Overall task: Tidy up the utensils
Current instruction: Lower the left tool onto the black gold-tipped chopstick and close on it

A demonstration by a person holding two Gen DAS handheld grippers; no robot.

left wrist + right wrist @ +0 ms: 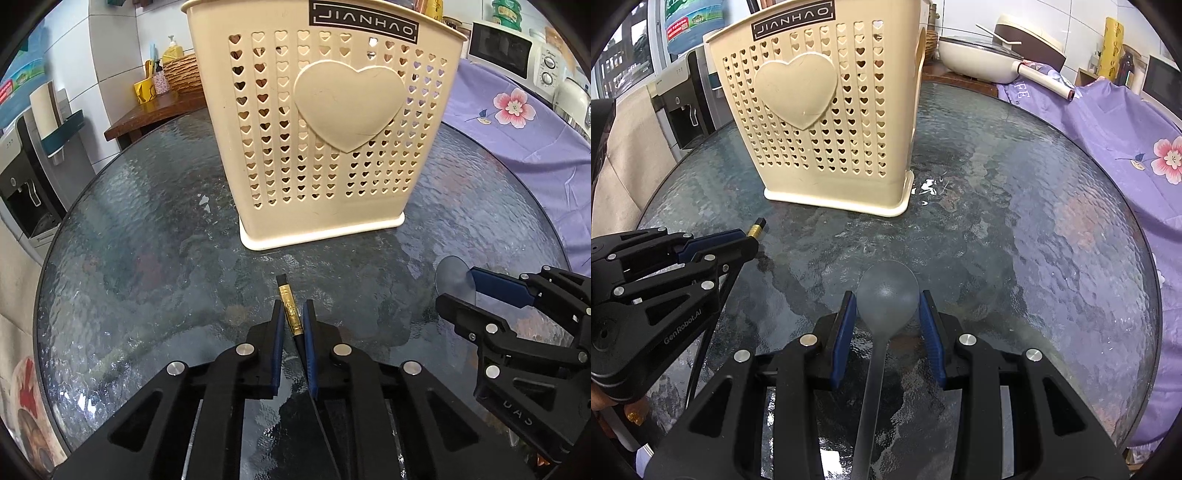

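A cream utensil holder [321, 122] with heart-shaped holes stands on the round glass table [147, 229]; it also shows in the right wrist view [827, 122]. My left gripper [294, 308] is shut on a black chopstick with a gold band [288, 306], whose tip points toward the holder; the tip also shows in the right wrist view [756, 229]. My right gripper [887, 301] is open around the bowl of a translucent grey spoon [886, 291] that lies on the glass, its handle running back between the fingers. The right gripper also shows in the left wrist view [465, 291].
A purple flowered cloth [1108, 122] covers things to the right of the table. A white pan [979, 59] and a wooden side table [155, 114] lie behind. A water dispenser [26, 192] stands at the left. A microwave [502, 48] is at the back right.
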